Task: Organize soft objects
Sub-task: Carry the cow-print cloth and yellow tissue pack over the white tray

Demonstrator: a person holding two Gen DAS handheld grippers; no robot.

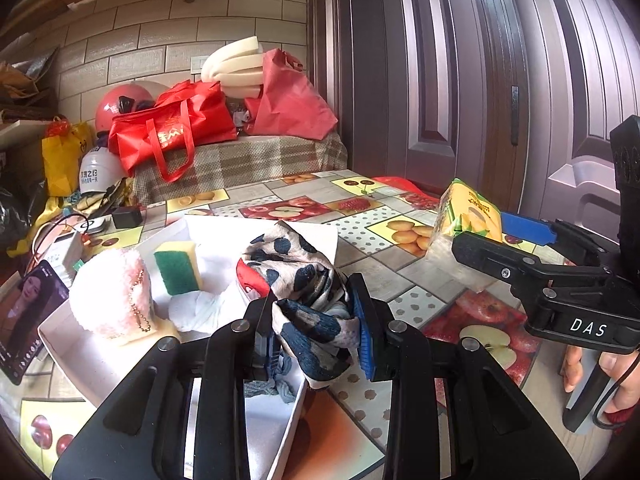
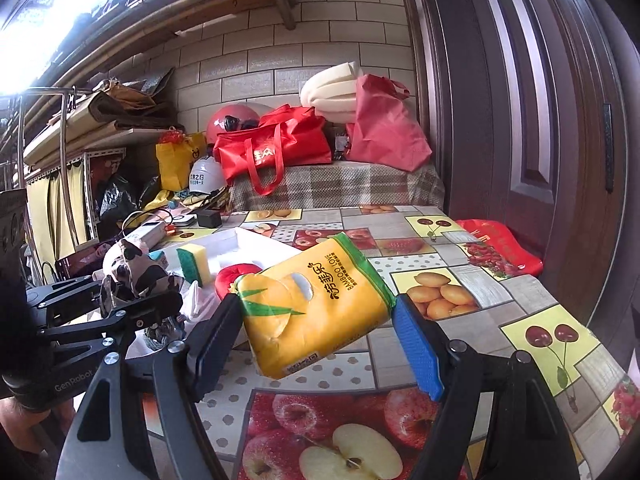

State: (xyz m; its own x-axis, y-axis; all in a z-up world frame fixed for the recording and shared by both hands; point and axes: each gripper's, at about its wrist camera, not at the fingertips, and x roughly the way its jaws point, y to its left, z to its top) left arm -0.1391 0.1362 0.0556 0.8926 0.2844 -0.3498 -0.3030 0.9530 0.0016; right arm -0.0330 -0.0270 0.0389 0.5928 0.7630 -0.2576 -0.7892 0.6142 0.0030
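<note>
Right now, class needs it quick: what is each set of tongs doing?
Left tongs: closed on the spotted scarf.
Right tongs: closed on the yellow tissue pack, lifted off the table.

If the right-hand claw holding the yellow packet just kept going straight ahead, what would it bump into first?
Probably nothing soon: beyond the right gripper and its tissue pack lies bare fruit-print table, then the plaid-covered bench. Depth is uncertain.

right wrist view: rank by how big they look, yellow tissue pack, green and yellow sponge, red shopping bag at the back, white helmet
1. yellow tissue pack, though it is held nearest the camera, which inflates it
2. red shopping bag
3 and 4. green and yellow sponge and white helmet look alike; unranked.
</note>
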